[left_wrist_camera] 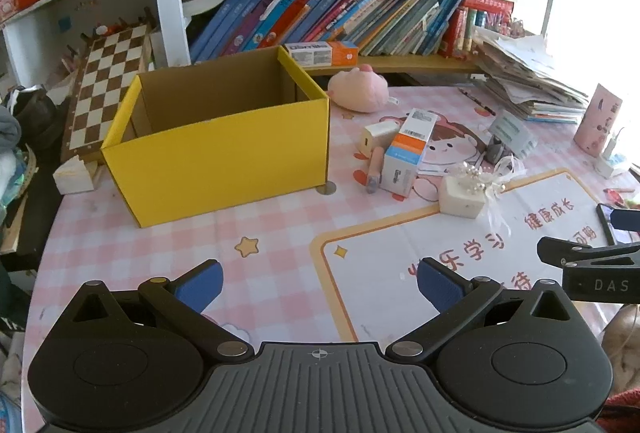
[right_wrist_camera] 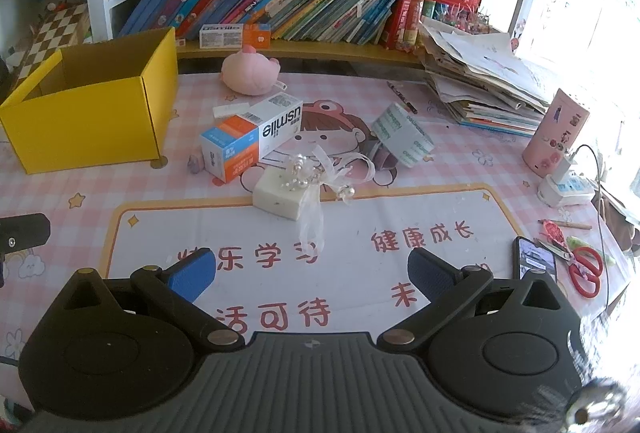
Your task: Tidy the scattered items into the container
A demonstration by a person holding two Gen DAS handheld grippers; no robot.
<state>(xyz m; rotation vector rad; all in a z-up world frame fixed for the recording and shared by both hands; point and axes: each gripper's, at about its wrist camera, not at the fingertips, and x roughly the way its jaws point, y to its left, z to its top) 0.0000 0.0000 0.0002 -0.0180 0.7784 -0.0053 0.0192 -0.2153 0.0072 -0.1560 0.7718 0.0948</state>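
Note:
An open yellow cardboard box (left_wrist_camera: 224,153) stands at the left of the desk, also in the right wrist view (right_wrist_camera: 92,121); its inside looks empty. Scattered right of it lie an orange and white usmile carton (right_wrist_camera: 248,137), a white cube with a pearl and ribbon bow (right_wrist_camera: 280,195), a small white charger (left_wrist_camera: 378,137), a tape roll (right_wrist_camera: 404,137), a pink plush (right_wrist_camera: 250,71) and a small pink stick (left_wrist_camera: 375,169). My left gripper (left_wrist_camera: 320,283) is open and empty above the mat, short of the box. My right gripper (right_wrist_camera: 312,271) is open and empty, short of the white cube.
A bookshelf with leaning books (right_wrist_camera: 280,5) runs along the back. A paper stack (right_wrist_camera: 480,81) sits at the back right. A pink cylinder (right_wrist_camera: 556,133), power strip (right_wrist_camera: 564,189), phone (right_wrist_camera: 534,259) and red scissors (right_wrist_camera: 586,271) lie at the right. A chessboard (left_wrist_camera: 106,89) leans behind the box.

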